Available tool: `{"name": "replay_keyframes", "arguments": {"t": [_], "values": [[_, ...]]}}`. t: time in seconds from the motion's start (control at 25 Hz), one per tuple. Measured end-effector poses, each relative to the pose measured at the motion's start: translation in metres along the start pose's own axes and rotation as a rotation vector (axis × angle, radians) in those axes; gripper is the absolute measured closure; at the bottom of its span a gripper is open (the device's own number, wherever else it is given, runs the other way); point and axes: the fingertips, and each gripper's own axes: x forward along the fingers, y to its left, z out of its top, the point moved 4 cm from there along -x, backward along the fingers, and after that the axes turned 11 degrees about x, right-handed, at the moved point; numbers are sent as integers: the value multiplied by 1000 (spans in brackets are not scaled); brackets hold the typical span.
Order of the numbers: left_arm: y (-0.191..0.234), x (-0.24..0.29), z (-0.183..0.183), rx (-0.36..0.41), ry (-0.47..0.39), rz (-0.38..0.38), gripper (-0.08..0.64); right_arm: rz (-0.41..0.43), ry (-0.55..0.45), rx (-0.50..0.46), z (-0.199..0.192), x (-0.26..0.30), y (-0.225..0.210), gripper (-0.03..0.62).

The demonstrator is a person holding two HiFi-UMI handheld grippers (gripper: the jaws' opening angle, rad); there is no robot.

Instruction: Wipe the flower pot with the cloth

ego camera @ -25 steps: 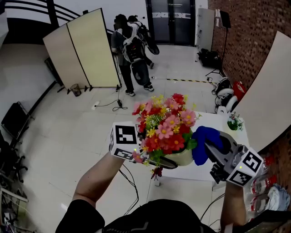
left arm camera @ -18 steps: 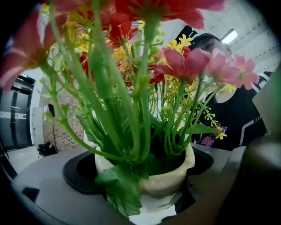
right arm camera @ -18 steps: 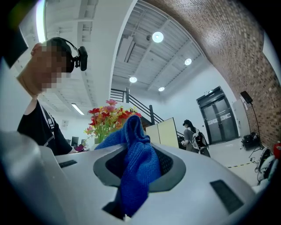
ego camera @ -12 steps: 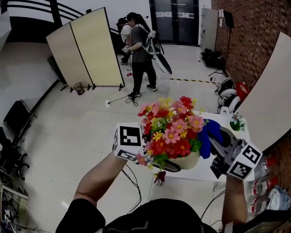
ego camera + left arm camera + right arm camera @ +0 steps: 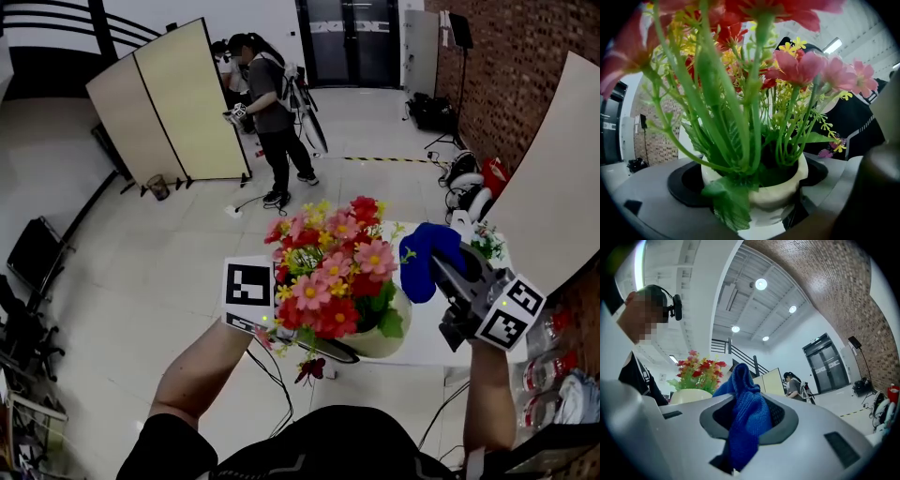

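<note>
Flower pot (image 5: 783, 197), round, cream, clamped in left gripper (image 5: 753, 186); right gripper (image 5: 749, 425) pinches knitted blue cloth (image 5: 743, 394).

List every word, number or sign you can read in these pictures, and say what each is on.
No text can be read.
White lettering on the glass doors: too small and blurred to read.
The left marker cube and right marker cube: black-and-white square patterns only, no letters.
The flower pot and the cloth: no print visible.

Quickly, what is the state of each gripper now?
Left gripper: closed on the flower pot.
Right gripper: closed on the cloth.
</note>
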Motion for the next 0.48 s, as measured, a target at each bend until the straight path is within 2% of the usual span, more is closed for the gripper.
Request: {"name": "replay_keyframes", "arguments": {"t": [0.16,0.36,0.48], "values": [[1,3,0,-1,44,-23,14,17,11,-15,2,15,-3,512],[3,6,1,-27,38,-14,14,102,81,-44,-14,33,10,512],[5,5,2,-35,51,-4,14,176,97,-17,-18,35,14,512]]}}
